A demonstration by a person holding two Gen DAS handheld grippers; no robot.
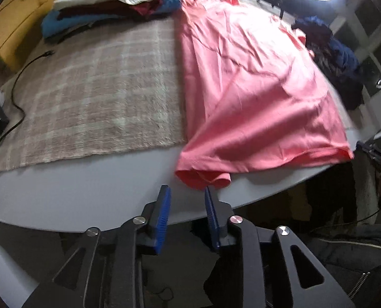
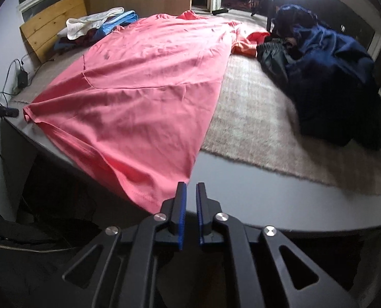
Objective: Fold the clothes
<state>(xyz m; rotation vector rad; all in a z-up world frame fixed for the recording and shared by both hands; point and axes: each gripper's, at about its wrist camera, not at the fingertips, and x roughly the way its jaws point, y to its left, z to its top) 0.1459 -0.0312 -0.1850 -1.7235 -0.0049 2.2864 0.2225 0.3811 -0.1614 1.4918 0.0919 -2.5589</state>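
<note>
A pink shirt (image 1: 254, 82) lies spread flat on the grey table (image 1: 75, 195), its far part resting on a plaid woven mat (image 1: 95, 97) and its near hem hanging over the bare table edge closest to the person. In the left wrist view the left gripper (image 1: 186, 192) hovers just past the table's near edge with its blue-padded jaws parted by a moderate gap and nothing between them; the shirt's near left corner, a small rolled fold of hem, lies just beyond the tip of the right-hand finger, close to it or brushing it, though the pads do not press the cloth. In the right wrist view the right gripper (image 2: 190, 187) sits at the shirt's near right corner with its jaws only narrowly apart and empty; the cloth's edge runs just to the left of the left-hand finger and looks to pass slightly beneath it, but whether it touches cannot be told. On the far left of the table a stack of folded clothes (image 1: 108, 10), white over dark red and blue, sits beside the shirt's far end. To the right, a dark blue heap of garments (image 2: 326, 77) lies on the mat, well apart from both grippers.
</note>
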